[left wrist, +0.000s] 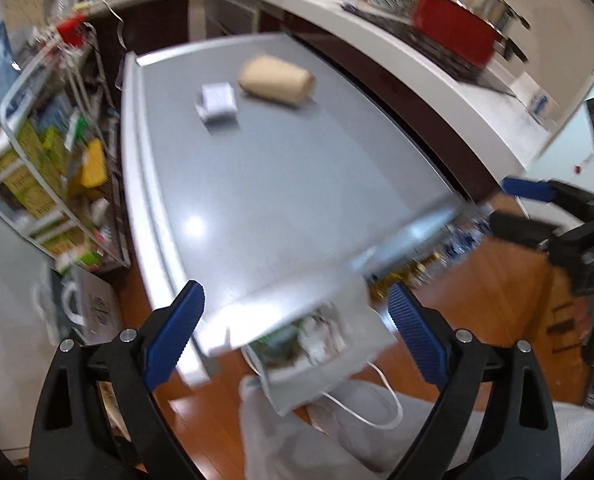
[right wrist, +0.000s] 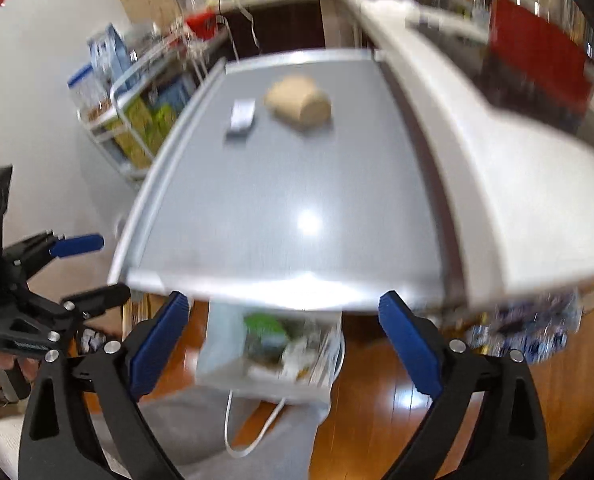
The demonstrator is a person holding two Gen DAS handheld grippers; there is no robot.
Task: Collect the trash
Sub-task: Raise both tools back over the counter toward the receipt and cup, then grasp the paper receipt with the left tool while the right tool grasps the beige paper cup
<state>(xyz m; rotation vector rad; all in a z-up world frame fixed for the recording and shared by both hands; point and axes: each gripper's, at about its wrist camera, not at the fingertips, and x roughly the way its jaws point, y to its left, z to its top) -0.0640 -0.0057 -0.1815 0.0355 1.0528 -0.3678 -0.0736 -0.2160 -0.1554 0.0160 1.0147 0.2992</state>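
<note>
**Both grippers spread wide above the bag of trash**

The left gripper (left wrist: 293, 332) hangs over the near edge of the grey table (left wrist: 281, 184) with its blue pads far apart and nothing between them. The right gripper (right wrist: 283, 336) is the same: jaws wide, empty, aimed down past the table's front lip. Each shows up in the other's view, off to the side, also spread.

Below the table edge, on the wooden floor (right wrist: 381, 412), stands a white paper bag (right wrist: 225, 344) with cord handles, its mouth open and holding crumpled wrappers, green and white. It sits just in front of the table, partly under the lip.

Still on the tabletop, toward the far end, lie a tan paper cup (left wrist: 277, 80) tipped on its side and, just beside it, a small white folded carton (left wrist: 216, 103). They are close together but apart, and well away from both grippers.
</note>
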